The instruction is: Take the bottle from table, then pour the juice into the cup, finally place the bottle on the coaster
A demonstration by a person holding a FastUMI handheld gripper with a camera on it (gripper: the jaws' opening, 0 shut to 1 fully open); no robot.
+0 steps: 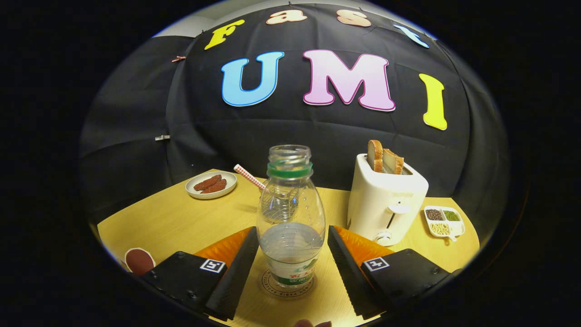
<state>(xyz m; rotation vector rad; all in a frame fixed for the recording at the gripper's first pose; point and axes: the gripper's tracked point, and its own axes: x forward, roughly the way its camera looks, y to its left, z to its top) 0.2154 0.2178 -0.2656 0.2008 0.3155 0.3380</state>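
Note:
A clear plastic bottle [290, 213] with a green neck ring and no cap stands upright on a round printed coaster [268, 282]. A little clear liquid sits in its lower part. My gripper [292, 230] is open, with a finger on each side of the bottle's belly; a thin gap shows at the right finger and the left one is very close. Right behind the bottle stands a clear cup [265, 194], mostly hidden by it, and a red-and-white checked straw [248, 176] leans out of it to the left.
A white toaster [386, 204] with two bread slices stands just right of the bottle. Beyond it lies a small divided dish of grains [445, 221]. A plate of dark sausages [211, 184] sits at the back left. A brown round pad [139, 261] lies left of the left finger.

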